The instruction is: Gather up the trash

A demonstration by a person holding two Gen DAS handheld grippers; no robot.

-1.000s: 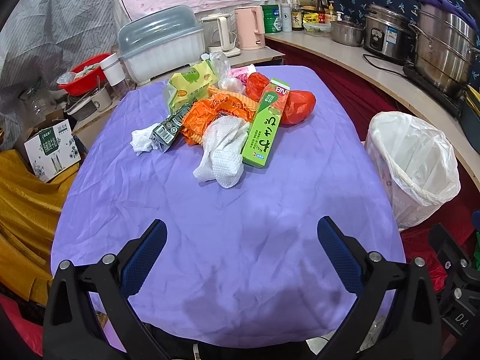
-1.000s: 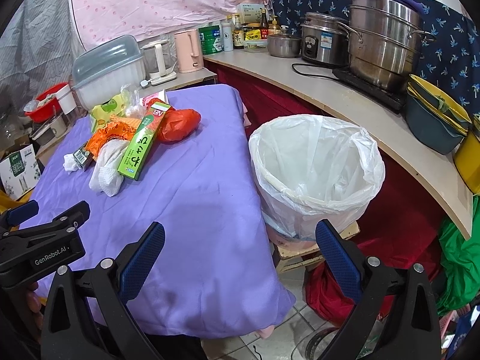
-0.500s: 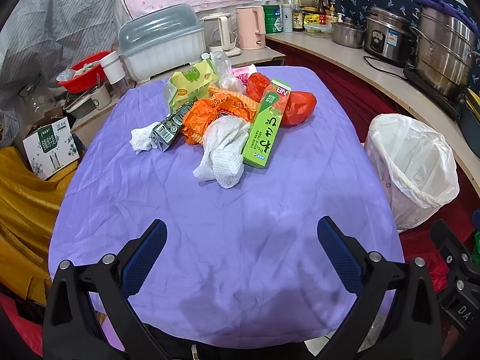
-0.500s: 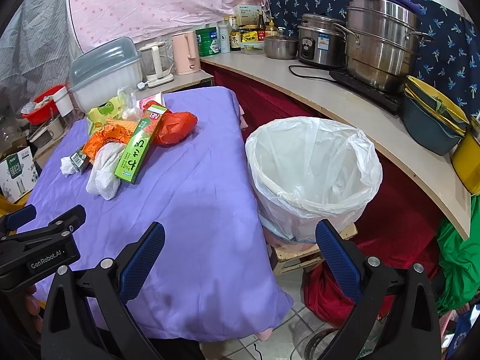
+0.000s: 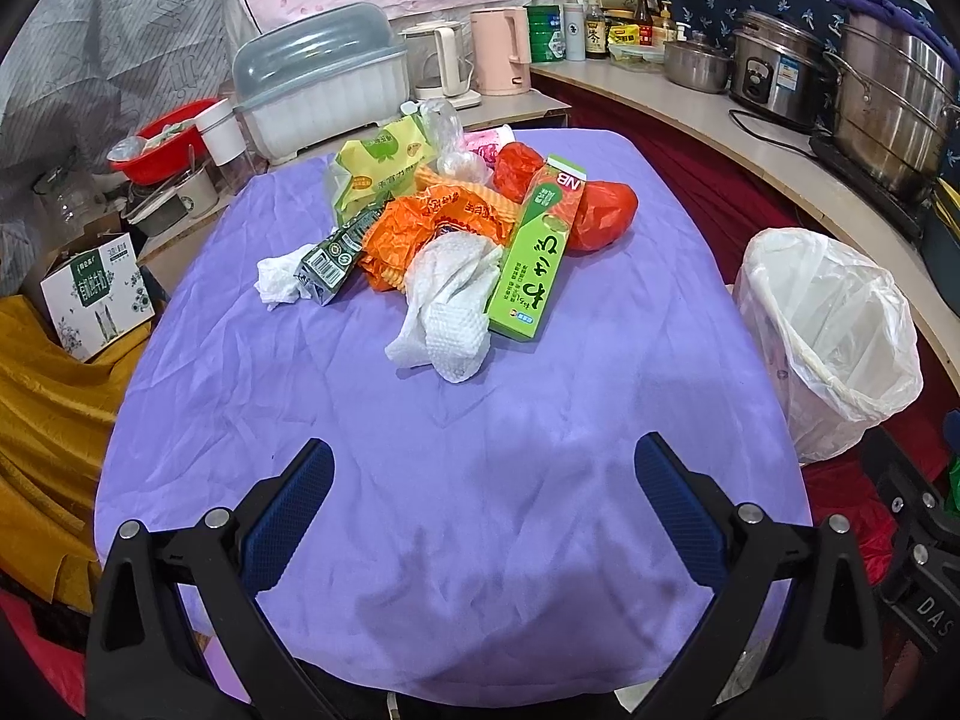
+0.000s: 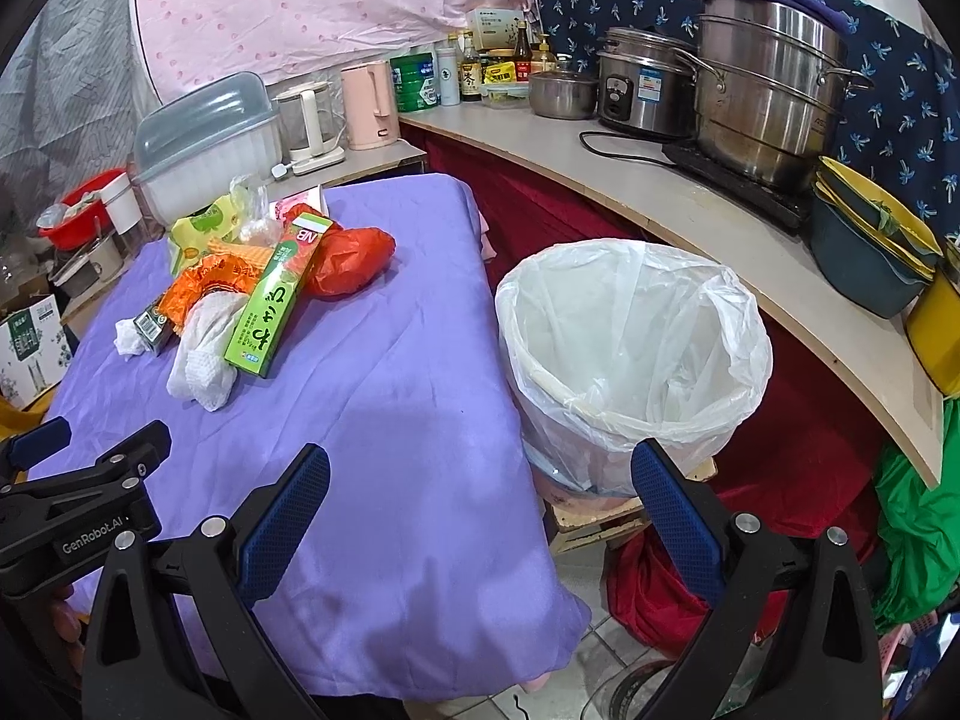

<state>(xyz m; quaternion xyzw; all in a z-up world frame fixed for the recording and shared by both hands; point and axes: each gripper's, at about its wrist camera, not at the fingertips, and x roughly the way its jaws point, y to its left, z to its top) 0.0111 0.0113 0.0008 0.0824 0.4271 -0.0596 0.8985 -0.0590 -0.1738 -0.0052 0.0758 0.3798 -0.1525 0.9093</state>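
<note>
We're at the approach step, nothing picked yet. Left gripper has its jaws apart and empty at the frame bottom; right gripper likewise. Trash pile sits upper centre on the purple tablecloth: white tissue, green carton, red bag. Next we reach forward for the tissue; lined bin waits centre-right.

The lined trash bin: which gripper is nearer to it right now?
Right. The right gripper hangs open at the table's near corner, its outer finger just in front of the trash bin. The left gripper, also open, sits over the purple tablecloth, farther left.
</note>
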